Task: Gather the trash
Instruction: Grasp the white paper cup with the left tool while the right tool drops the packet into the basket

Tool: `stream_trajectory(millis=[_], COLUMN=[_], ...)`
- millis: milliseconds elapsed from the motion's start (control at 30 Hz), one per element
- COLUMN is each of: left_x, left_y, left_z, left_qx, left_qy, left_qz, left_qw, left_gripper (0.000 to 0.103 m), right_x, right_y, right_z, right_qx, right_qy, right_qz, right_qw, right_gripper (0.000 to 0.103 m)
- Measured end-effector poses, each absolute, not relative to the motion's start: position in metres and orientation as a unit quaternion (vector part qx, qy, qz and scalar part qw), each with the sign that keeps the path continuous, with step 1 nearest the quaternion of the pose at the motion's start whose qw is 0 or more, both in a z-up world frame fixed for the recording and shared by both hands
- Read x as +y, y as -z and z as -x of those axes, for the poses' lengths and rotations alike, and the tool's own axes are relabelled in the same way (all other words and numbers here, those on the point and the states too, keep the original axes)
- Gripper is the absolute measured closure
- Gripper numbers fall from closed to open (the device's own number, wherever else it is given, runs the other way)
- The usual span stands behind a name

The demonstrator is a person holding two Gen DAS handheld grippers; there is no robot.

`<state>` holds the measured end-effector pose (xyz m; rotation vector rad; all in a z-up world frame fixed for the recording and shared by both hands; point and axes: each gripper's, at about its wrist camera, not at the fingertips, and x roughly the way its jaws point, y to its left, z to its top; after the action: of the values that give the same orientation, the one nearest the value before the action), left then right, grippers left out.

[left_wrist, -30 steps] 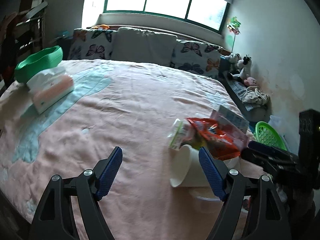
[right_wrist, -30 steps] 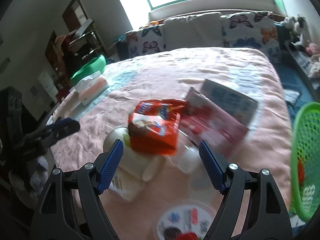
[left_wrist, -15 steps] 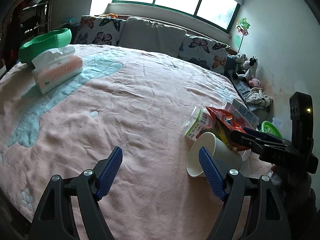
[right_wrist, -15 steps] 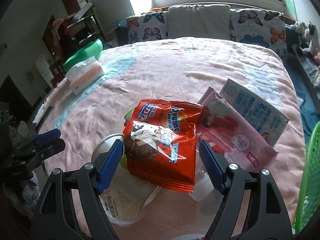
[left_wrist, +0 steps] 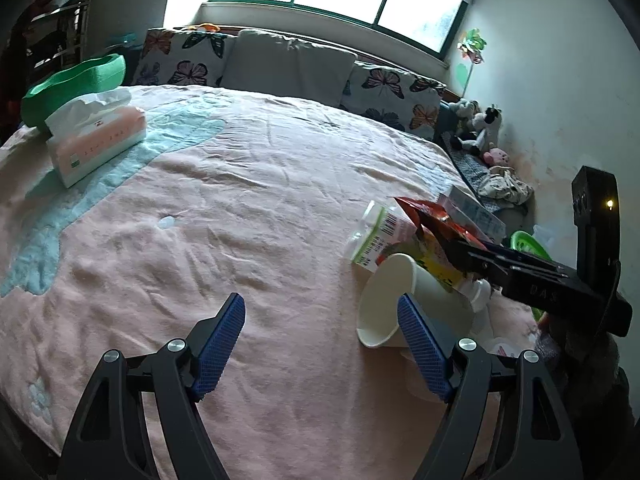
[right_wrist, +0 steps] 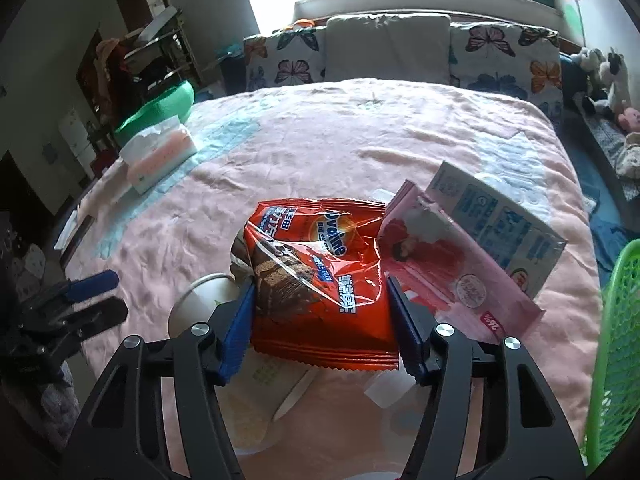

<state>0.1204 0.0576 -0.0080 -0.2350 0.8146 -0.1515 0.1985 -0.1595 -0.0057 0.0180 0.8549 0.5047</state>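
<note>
1. The right claw (right_wrist: 320, 320), jaws just closing, is pinching the red snack wrapper (right_wrist: 316, 276) atop the trash pile on the bed (left_wrist: 240, 220).
2. The left claw (left_wrist: 320, 348) is hanging open beside a tipped paper cup (left_wrist: 384, 300).

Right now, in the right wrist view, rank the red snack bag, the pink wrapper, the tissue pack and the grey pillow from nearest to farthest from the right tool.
1. Red snack bag: between the right tool's blue pads.
2. Pink wrapper: just right of the bag.
3. Tissue pack: far left on the bed.
4. Grey pillow: at the headboard under the window.
</note>
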Motion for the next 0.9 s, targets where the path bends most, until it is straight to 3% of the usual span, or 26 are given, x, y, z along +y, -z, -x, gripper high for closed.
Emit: stream_trajectory(millis=[433, 833, 900], left_x=[0.016, -0.003, -0.007], left_y=[0.014, 0.03, 0.033], left_z=[-0.137, -0.158, -0.16], left_qx=[0.408, 0.428, 0.434], left_qy=[0.158, 0.245, 0.262], left_qz=[0.09, 0.081, 0.079], left_qw=[0.894, 0.866, 0.858], left_gripper=[0.029, 0.051, 0.06], right_x=[-0.205, -0.287, -0.3], right_y=[-0.034, -0.047, -0.045], right_z=[-0.175, -0.14, -0.135], right_qx=[0.353, 0.329, 0.331], right_qy=[-0.209, -0.128, -0.112], right_qz=[-0.046, -0.084, -0.09], right_qw=[0.911, 0.932, 0.933], right_gripper=[0.041, 0.041, 0.041])
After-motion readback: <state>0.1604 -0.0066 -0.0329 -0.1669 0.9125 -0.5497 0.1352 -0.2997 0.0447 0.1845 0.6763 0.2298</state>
